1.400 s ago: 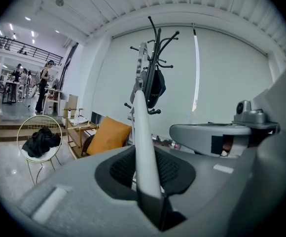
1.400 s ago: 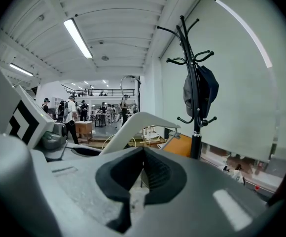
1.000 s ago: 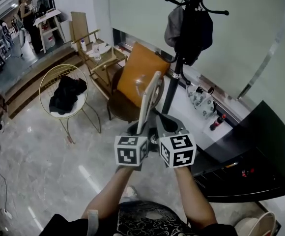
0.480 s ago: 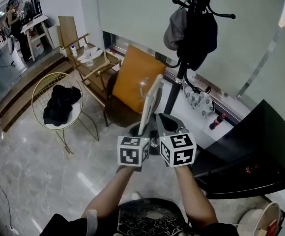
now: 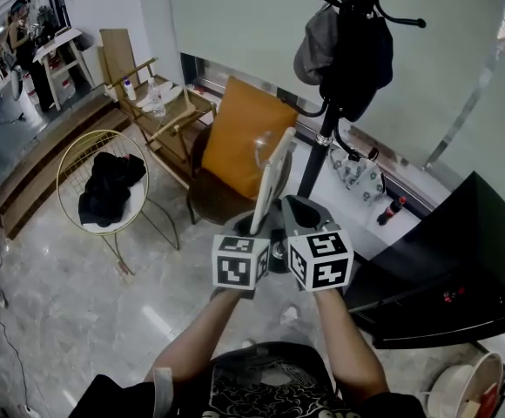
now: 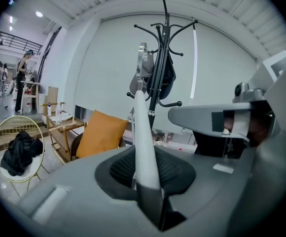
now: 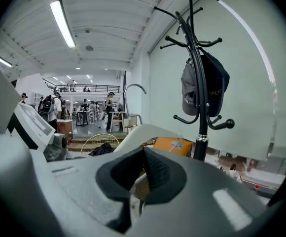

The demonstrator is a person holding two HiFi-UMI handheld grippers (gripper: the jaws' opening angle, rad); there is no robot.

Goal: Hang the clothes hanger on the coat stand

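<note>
In the head view we see the left tool (image 5: 252,226) and the right tool (image 5: 298,209) side by side in front of us, close together, with the white clothes hanger (image 5: 274,174) rising between them and tilting right toward the far wall. The black coat stand (image 5: 326,142) is beyond them, a little to the right and apart from the hanger, with a grey cap (image 5: 315,49) and a dark garment (image 5: 357,55) on its upper hooks. An orange cushion (image 5: 245,138) sits on a chair to the far left of the stand. In the left gripper view we find the left tool's (image 6: 150,184) jaws pressed onto the lower end of the hanger's white bar (image 6: 144,132), which runs upward across the stand (image 6: 158,85) behind it. In the right gripper view the right tool's (image 7: 134,191) jaws sit nearly together, pinching a pale part of the hanger (image 7: 133,132), whose arm curves up to the left; the stand (image 7: 200,110) is farther off on the right.
</note>
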